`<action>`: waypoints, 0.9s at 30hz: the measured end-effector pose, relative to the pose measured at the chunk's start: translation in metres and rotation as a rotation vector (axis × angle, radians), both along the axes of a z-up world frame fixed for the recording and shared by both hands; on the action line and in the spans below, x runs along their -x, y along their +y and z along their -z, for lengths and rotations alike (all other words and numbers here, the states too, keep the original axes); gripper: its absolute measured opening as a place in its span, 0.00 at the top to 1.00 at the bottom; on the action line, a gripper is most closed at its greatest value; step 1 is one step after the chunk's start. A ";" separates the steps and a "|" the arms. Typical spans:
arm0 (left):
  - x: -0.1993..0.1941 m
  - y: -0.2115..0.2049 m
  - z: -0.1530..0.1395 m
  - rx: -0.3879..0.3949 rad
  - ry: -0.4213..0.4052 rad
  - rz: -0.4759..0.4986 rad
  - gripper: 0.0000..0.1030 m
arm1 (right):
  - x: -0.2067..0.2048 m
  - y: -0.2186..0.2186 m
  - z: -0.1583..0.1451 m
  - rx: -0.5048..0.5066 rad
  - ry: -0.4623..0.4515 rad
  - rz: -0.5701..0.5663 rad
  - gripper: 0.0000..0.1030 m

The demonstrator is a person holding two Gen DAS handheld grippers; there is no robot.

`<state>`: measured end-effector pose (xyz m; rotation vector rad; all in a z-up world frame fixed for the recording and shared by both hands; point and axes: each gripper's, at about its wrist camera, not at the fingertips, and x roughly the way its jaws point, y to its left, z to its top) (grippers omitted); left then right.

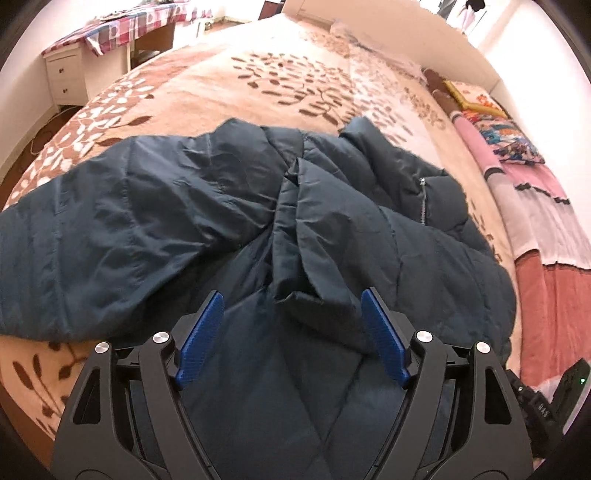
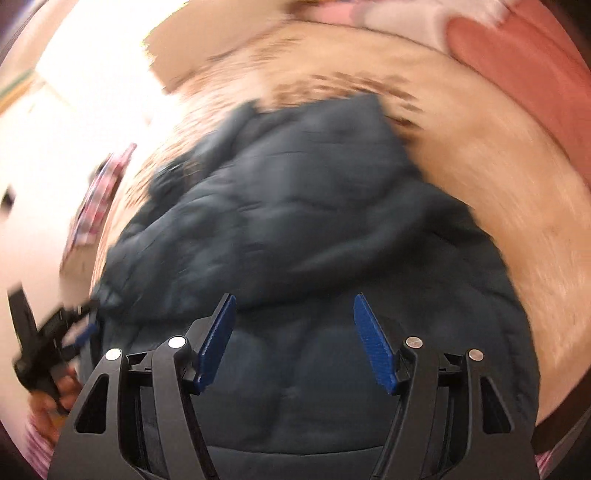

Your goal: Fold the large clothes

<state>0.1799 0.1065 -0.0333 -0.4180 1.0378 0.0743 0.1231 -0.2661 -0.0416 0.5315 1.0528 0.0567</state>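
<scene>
A dark teal puffer jacket (image 1: 236, 221) lies crumpled on a bed with a beige, leaf-patterned blanket (image 1: 280, 74). One sleeve reaches left, and a zip shows on the right side. My left gripper (image 1: 292, 295) hovers open just above the jacket's near part. A loose fold of the jacket (image 1: 314, 295) sits between its blue pads (image 1: 201, 339), which do not press on it. The right wrist view is motion-blurred. There my right gripper (image 2: 294, 297) stands open over the jacket (image 2: 295, 206) with nothing clamped. At that view's left edge a hand (image 2: 62, 391) holds the left gripper (image 2: 79, 332).
Pink, white and red folded bedding (image 1: 517, 177) lines the bed's right side, with a colourful cushion (image 1: 509, 136) on it. A white nightstand (image 1: 64, 75) and a desk under a plaid cloth (image 1: 122, 26) stand beyond the far left corner. A black device (image 1: 565, 391) sits at the bottom right.
</scene>
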 end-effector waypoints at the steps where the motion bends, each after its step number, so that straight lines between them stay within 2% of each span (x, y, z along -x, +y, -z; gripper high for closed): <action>1: -0.002 0.000 0.002 -0.001 0.006 0.003 0.27 | -0.002 -0.011 0.006 -0.037 0.017 0.036 0.37; 3: -0.007 -0.006 0.004 -0.001 0.001 0.026 0.54 | -0.007 -0.031 0.018 -0.106 0.038 0.110 0.41; 4: -0.009 -0.008 0.005 -0.003 0.004 0.041 0.75 | -0.009 -0.038 0.024 -0.141 0.042 0.147 0.51; 5: -0.011 -0.011 0.004 -0.012 0.005 0.047 0.82 | -0.012 -0.045 0.028 -0.176 0.042 0.175 0.65; 7: -0.010 -0.011 -0.004 -0.016 -0.036 0.044 0.88 | -0.017 -0.050 0.032 -0.209 0.046 0.193 0.85; 9: -0.005 -0.008 -0.023 -0.029 -0.126 0.043 0.88 | -0.020 -0.046 0.025 -0.193 0.014 0.167 0.88; 11: -0.004 -0.005 -0.032 -0.049 -0.164 0.041 0.88 | -0.020 -0.035 0.014 -0.125 -0.034 0.113 0.88; 13: -0.007 -0.001 -0.025 -0.041 -0.133 0.032 0.88 | -0.023 -0.025 0.013 -0.042 -0.036 0.080 0.88; 16: -0.013 0.000 0.003 -0.035 -0.028 0.022 0.85 | -0.023 -0.024 0.025 -0.015 0.001 0.087 0.88; 17: -0.012 0.000 0.010 -0.041 -0.010 0.013 0.79 | -0.022 -0.024 0.026 -0.007 0.005 0.086 0.88; 21: -0.011 0.003 0.020 -0.009 0.001 0.002 0.68 | -0.022 -0.026 0.030 0.029 0.006 0.081 0.87; 22: -0.010 0.005 0.021 0.004 0.002 -0.001 0.64 | -0.022 -0.026 0.031 0.028 0.013 0.087 0.84; 23: -0.008 0.006 0.020 0.024 0.002 -0.004 0.58 | -0.021 -0.029 0.032 0.022 0.022 0.102 0.75; 24: -0.006 0.006 0.017 0.032 0.002 -0.011 0.54 | -0.020 -0.031 0.032 0.020 0.027 0.113 0.71; 25: -0.004 0.006 0.015 0.026 0.002 -0.018 0.44 | -0.019 -0.033 0.032 0.013 0.031 0.123 0.67; 26: 0.002 0.007 0.011 0.009 -0.006 -0.033 0.39 | -0.017 -0.034 0.032 0.012 0.032 0.125 0.65; 27: 0.008 0.008 0.006 0.000 -0.024 -0.036 0.38 | -0.014 -0.033 0.030 0.014 0.033 0.122 0.64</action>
